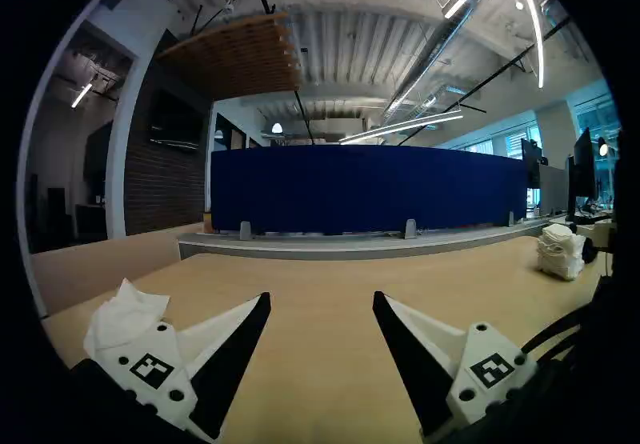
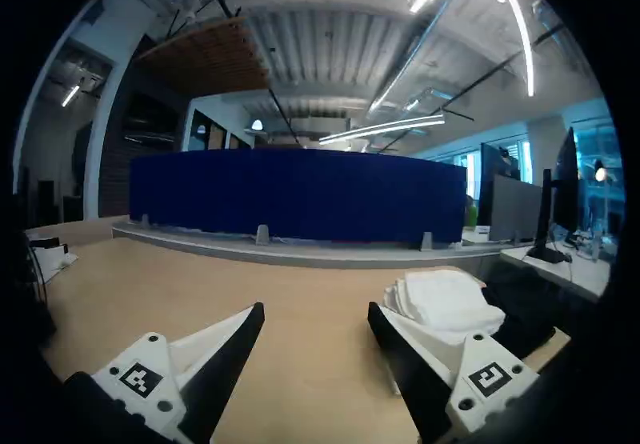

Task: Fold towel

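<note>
The left gripper (image 1: 320,295) hovers low over the light wooden worktop (image 1: 336,276), its white-and-black fingers spread wide with nothing between them. Just behind its left finger, at the worktop's near left corner, lies a crumpled white cloth towel (image 1: 124,316). The right gripper (image 2: 315,306) is likewise wide open and empty over the same worktop. Just beyond its right finger, near the worktop's right edge, sits a stack of folded white towels (image 2: 444,300), which the left gripper view shows farther off to the right. A dark blue fabric divider panel (image 1: 360,188) stands along the far edge, with black monitors (image 2: 512,204) beyond on the right.
</note>
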